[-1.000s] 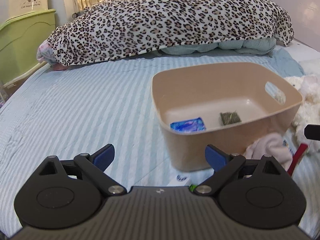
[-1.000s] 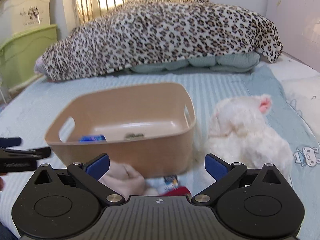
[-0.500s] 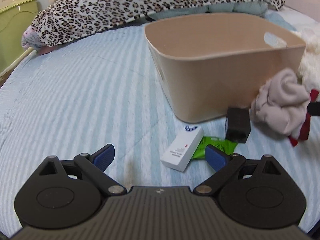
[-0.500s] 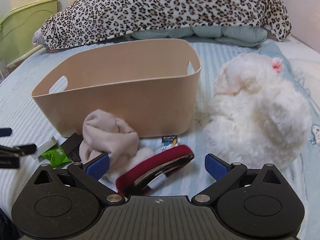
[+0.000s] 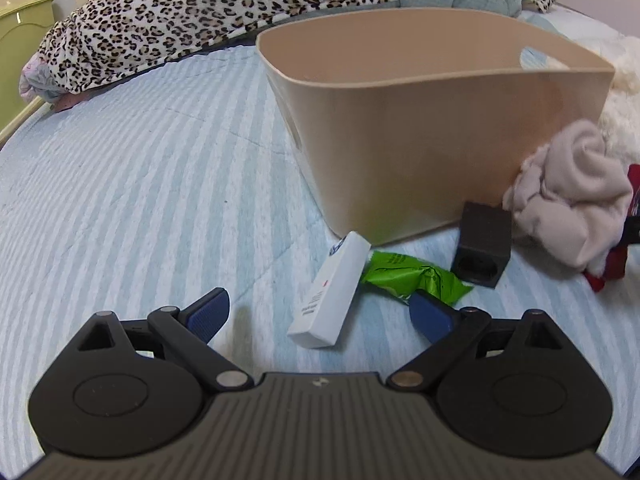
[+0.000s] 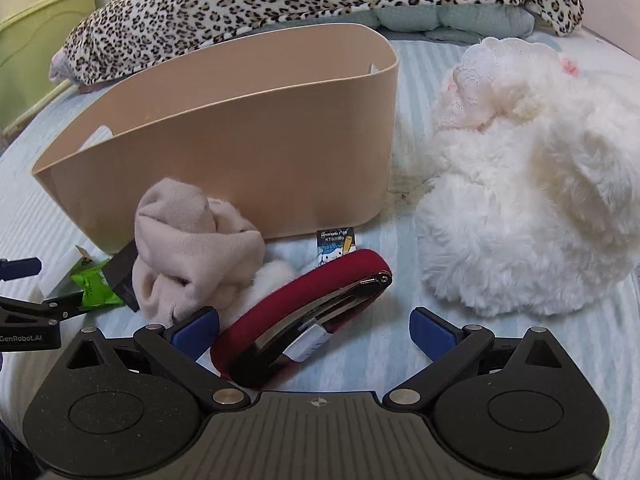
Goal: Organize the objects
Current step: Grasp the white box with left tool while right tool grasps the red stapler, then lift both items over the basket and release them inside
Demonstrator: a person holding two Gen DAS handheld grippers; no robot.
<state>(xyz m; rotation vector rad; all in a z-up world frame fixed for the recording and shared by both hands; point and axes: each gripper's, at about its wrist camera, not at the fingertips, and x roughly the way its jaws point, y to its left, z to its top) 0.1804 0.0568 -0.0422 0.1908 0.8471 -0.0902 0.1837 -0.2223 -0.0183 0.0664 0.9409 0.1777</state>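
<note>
A beige plastic basket (image 5: 440, 136) (image 6: 240, 160) stands on the striped bed. In front of it lie a white box (image 5: 330, 292), a green packet (image 5: 408, 274), a black cube (image 5: 482, 244) and a bundled beige cloth (image 5: 572, 208) (image 6: 192, 248). My left gripper (image 5: 320, 316) is open and low, with the white box between its fingers. My right gripper (image 6: 314, 330) is open, with a red padded case with a metal clip (image 6: 304, 320) between its fingers. A small printed card (image 6: 336, 242) lies by the basket. The basket's inside is hidden.
A white plush toy (image 6: 528, 200) lies right of the basket. A leopard-print blanket (image 5: 240, 12) is heaped at the head of the bed. A green cabinet (image 5: 20, 52) stands at the left. The left gripper's body shows at the left edge of the right wrist view (image 6: 28, 320).
Both grippers have dropped lower and moved closer to the items in front of the basket. The white box now lies between the left fingers, the red case between the right fingers.
</note>
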